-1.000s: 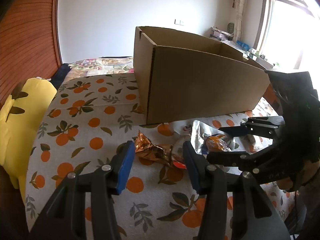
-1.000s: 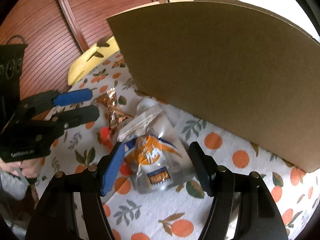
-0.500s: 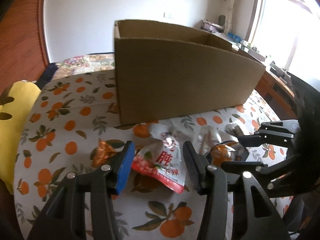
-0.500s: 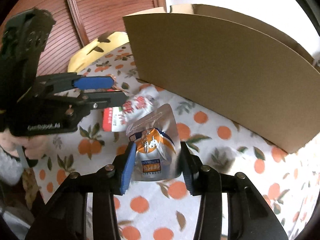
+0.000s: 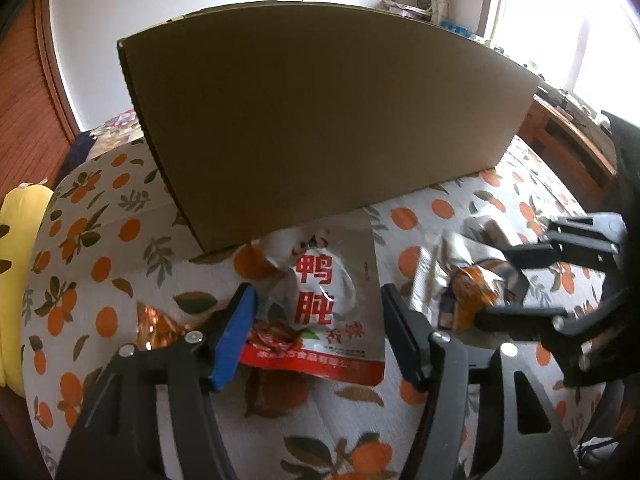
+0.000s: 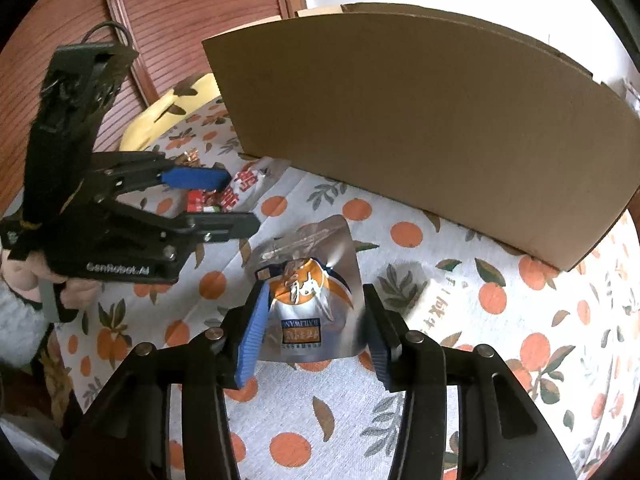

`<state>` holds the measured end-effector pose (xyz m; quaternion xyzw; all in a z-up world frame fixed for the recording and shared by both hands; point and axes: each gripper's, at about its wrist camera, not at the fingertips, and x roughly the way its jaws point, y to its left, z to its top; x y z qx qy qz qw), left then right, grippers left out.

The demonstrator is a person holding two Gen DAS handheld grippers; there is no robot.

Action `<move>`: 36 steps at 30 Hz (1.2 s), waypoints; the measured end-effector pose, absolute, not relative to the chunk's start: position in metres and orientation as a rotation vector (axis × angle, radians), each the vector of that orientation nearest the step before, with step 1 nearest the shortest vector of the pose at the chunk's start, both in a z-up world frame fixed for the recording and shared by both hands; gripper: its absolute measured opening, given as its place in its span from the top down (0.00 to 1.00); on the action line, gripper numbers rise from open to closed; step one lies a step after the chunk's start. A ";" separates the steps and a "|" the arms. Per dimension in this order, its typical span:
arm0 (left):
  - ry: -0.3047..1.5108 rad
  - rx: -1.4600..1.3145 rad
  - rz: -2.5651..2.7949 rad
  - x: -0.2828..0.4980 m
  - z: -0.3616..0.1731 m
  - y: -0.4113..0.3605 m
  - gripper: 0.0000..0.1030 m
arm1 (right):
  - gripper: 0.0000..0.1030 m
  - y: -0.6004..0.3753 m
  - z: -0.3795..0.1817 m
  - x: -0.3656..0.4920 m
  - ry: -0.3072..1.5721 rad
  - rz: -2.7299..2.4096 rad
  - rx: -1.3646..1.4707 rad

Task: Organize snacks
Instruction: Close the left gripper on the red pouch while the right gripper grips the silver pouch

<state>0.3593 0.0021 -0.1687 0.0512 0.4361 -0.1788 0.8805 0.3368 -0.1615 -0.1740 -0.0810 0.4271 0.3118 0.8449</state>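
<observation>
Snack pouch point(image 6: 310, 312) — "BAILIWANG" label

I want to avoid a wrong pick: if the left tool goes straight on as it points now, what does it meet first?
Most likely the white and red snack pouch, which lies between the open fingers of the left tool; the cardboard box stands behind it.

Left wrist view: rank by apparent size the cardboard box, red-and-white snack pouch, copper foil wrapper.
1. cardboard box, by far the largest
2. red-and-white snack pouch
3. copper foil wrapper, smallest, though the left finger hides part of it, so its full extent is unsure
</observation>
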 end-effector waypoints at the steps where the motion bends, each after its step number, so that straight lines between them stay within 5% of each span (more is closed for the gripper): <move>1: 0.909 0.108 -0.370 0.361 -0.169 0.002 0.38 | 0.54 -0.164 -0.174 0.336 0.903 0.661 -0.165; 19: 0.900 0.160 -0.325 0.381 -0.176 -0.023 0.37 | 0.49 -0.159 -0.177 0.326 0.860 0.642 -0.228; 31: 0.893 0.134 -0.354 0.360 -0.174 -0.017 0.45 | 0.29 -0.137 -0.182 0.333 0.865 0.611 -0.322; 33: 0.894 0.123 -0.349 0.356 -0.174 -0.016 0.45 | 0.29 -0.136 -0.184 0.334 0.867 0.612 -0.323; 36: 0.885 0.104 -0.346 0.347 -0.170 -0.007 0.45 | 0.47 -0.136 -0.182 0.334 0.869 0.626 -0.316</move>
